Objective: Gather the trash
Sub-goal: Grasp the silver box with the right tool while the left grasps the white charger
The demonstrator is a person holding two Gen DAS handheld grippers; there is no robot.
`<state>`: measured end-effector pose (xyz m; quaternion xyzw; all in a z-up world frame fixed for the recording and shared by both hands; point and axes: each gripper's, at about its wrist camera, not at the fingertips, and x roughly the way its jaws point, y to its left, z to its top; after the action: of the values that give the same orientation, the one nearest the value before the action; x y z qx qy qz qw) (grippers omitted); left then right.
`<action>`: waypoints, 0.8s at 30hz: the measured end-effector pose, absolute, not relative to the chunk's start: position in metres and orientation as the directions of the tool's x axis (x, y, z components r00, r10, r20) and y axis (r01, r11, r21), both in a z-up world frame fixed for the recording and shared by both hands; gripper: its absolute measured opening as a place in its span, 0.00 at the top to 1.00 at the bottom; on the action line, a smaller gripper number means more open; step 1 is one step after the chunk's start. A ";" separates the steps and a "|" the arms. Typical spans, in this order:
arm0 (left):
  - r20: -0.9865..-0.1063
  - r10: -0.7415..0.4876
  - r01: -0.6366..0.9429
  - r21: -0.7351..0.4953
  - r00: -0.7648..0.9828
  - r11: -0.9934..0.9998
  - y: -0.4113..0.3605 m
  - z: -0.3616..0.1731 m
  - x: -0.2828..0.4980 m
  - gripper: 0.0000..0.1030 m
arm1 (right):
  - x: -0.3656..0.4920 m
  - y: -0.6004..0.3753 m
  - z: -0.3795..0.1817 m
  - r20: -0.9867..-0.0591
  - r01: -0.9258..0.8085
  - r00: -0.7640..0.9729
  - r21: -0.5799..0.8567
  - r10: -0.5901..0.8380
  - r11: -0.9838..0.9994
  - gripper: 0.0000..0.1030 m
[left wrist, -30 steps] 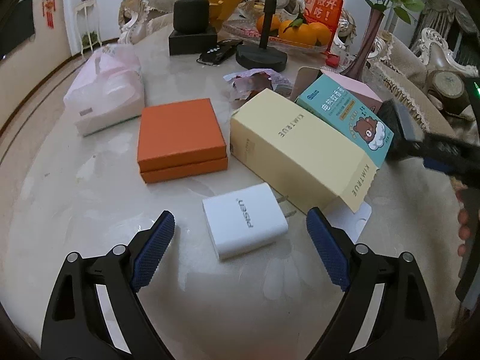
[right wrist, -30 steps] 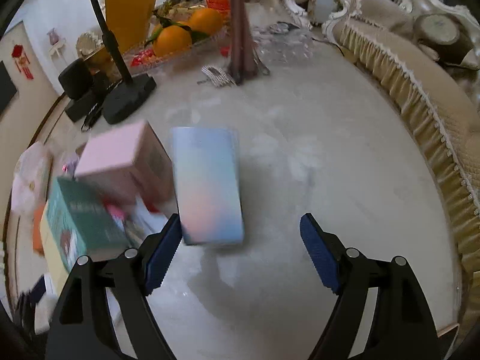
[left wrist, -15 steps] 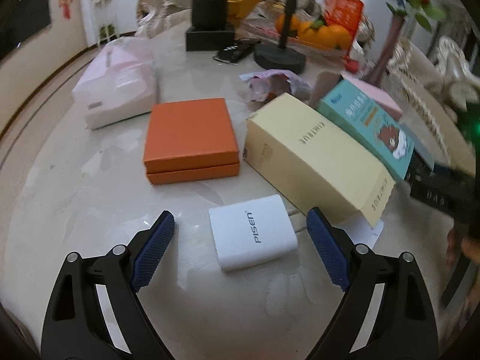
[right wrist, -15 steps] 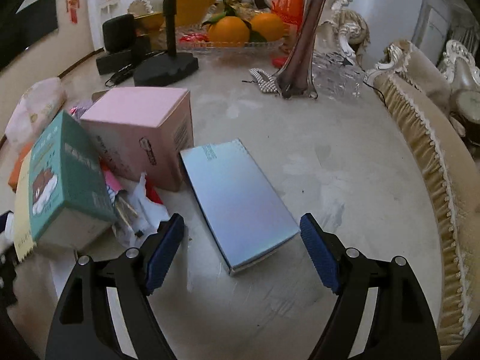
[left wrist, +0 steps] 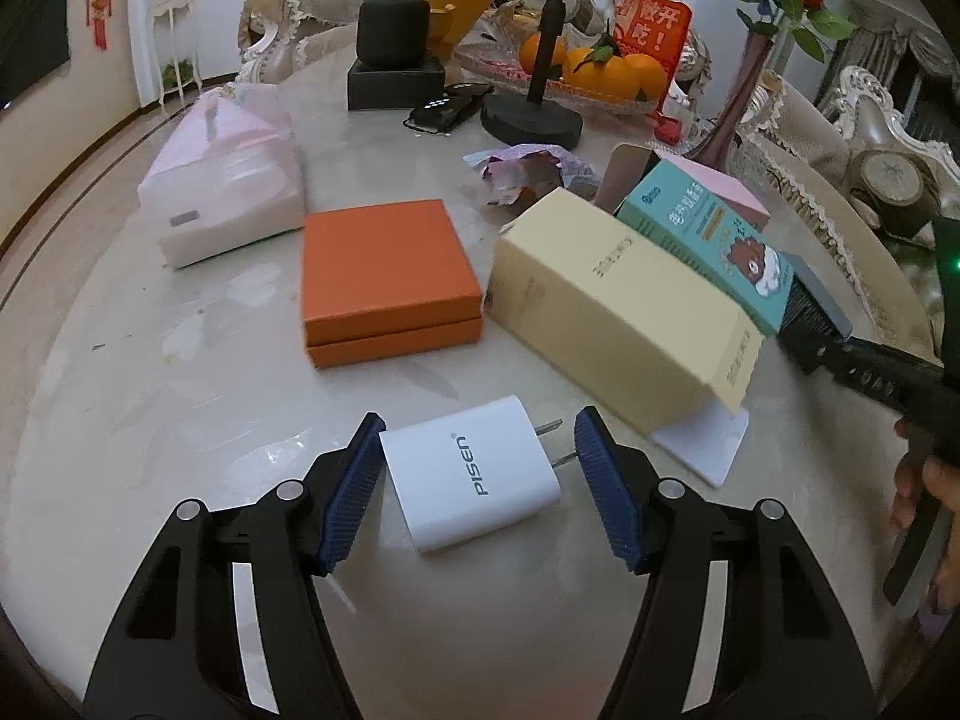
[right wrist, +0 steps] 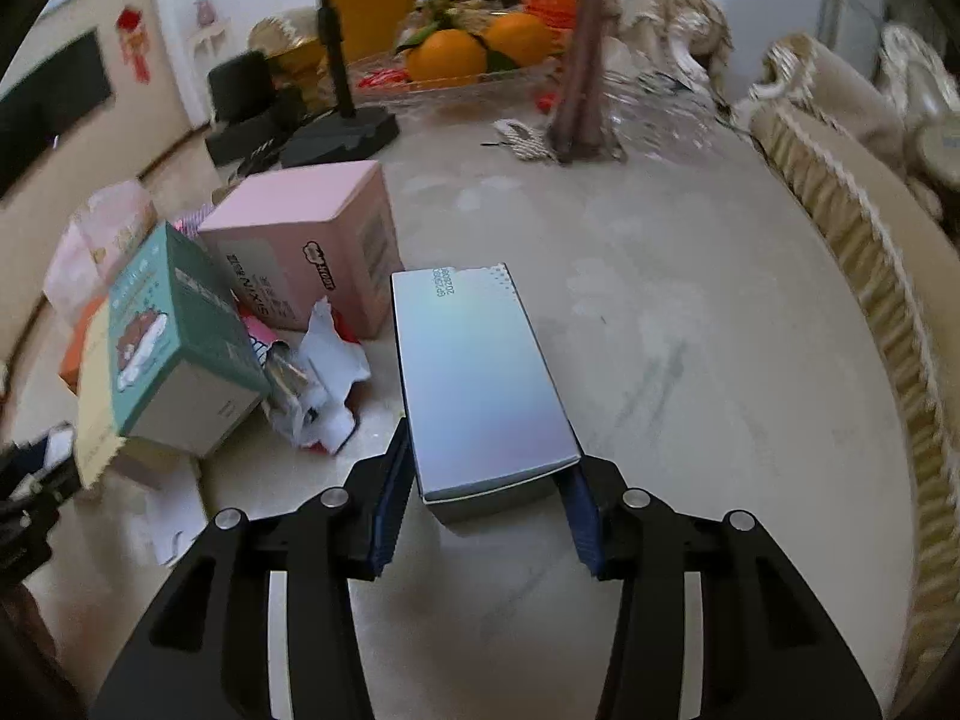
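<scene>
Sitting on a marble table point(left wrist: 180, 396) w/ mixed clutter: yellow carton point(left wrist: 618, 306), orange gift box point(left wrist: 387, 276), teal bear carton point(right wrist: 174, 342), pink carton point(right wrist: 306, 240), torn wrappers point(right wrist: 318, 384). Right gripper point(right wrist: 486, 510) straddles near end of iridescent blue carton point(right wrist: 480, 372), pads at its sides, not clearly clamped. Carton prob empty: light, thin card, crushes easily; grip across narrow width, gently. Left gripper point(left wrist: 477, 495) half-open around white PISEN charger point(left wrist: 471, 480), small gaps both sides. Charger rigid, slick plastic; take flat sides, away from prongs.
</scene>
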<state>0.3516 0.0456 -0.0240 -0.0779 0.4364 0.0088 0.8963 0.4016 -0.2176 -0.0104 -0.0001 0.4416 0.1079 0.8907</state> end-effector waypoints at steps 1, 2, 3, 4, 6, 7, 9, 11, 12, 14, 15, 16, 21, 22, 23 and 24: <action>-0.779 -0.058 -0.078 -0.136 0.624 0.988 0.047 -0.024 0.349 0.38 | 0.397 -0.221 -0.008 -0.776 -0.184 0.594 0.124 0.211 0.975 0.58; -0.777 -0.066 -0.072 -0.143 0.627 0.987 0.049 -0.023 0.344 0.38 | 0.393 -0.224 -0.005 -0.765 -0.183 0.601 0.149 0.231 0.972 0.58; -0.770 -0.075 -0.070 -0.153 0.633 0.986 0.050 -0.021 0.340 0.38 | 0.390 -0.226 -0.003 -0.758 -0.185 0.603 0.167 0.246 0.968 0.58; -0.762 -0.083 -0.067 -0.164 0.642 0.984 0.051 -0.019 0.336 0.38 | 0.386 -0.227 0.000 -0.750 -0.186 0.608 0.186 0.261 0.965 0.58; -0.739 -0.112 -0.048 -0.191 0.664 0.980 0.052 -0.010 0.324 0.38 | 0.374 -0.229 0.009 -0.728 -0.194 0.621 0.217 0.291 0.957 0.58; -0.728 -0.124 -0.035 -0.199 0.674 0.979 0.050 -0.004 0.317 0.42 | 0.363 -0.231 0.015 -0.710 -0.206 0.629 0.240 0.316 0.949 0.58; -0.693 -0.176 0.019 -0.227 0.699 0.974 0.045 0.012 0.294 0.42 | 0.336 -0.234 0.029 -0.674 -0.235 0.645 0.273 0.359 0.933 0.58; -0.670 -0.175 0.062 -0.190 0.721 0.980 0.038 0.022 0.273 0.42 | 0.297 -0.235 0.042 -0.630 -0.277 0.671 0.275 0.390 0.921 0.58; -0.676 -0.155 0.067 -0.155 0.721 0.986 0.034 0.023 0.268 0.65 | 0.285 -0.235 0.043 -0.626 -0.276 0.677 0.273 0.388 0.922 0.58; -0.667 -0.168 0.075 -0.166 0.725 0.983 0.036 0.028 0.255 0.99 | 0.247 -0.239 0.046 -0.590 -0.304 0.679 0.318 0.438 0.898 0.58; -0.660 -0.198 0.086 -0.199 0.725 0.976 0.038 0.031 0.248 0.99 | 0.231 -0.239 0.049 -0.574 -0.320 0.687 0.312 0.446 0.894 0.58; -0.659 -0.206 0.094 -0.202 0.723 0.975 0.038 0.033 0.243 0.99 | 0.207 -0.240 0.050 -0.562 -0.328 0.700 0.296 0.441 0.897 0.58; -0.648 -0.200 0.111 -0.175 0.735 0.978 0.039 0.039 0.205 0.99 | 0.140 -0.245 0.047 -0.559 -0.371 0.692 0.268 0.457 0.889 0.57; -0.638 -0.183 0.114 -0.149 0.748 0.982 0.037 0.040 0.200 0.99 | 0.136 -0.246 0.045 -0.568 -0.373 0.688 0.256 0.451 0.892 0.57; -0.653 -0.160 0.116 -0.109 0.741 0.987 0.035 0.038 0.198 0.99 | 0.134 -0.246 0.044 -0.579 -0.360 0.689 0.246 0.435 0.900 0.57; -0.680 -0.122 0.103 -0.069 0.723 0.992 0.032 0.037 0.197 0.99 | 0.136 -0.248 0.044 -0.584 -0.357 0.685 0.251 0.435 0.900 0.57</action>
<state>0.1965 0.0318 0.0367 -0.0131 0.3669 -0.0607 0.9282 0.1360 -0.2484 0.0444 0.0588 0.3327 0.2159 0.9161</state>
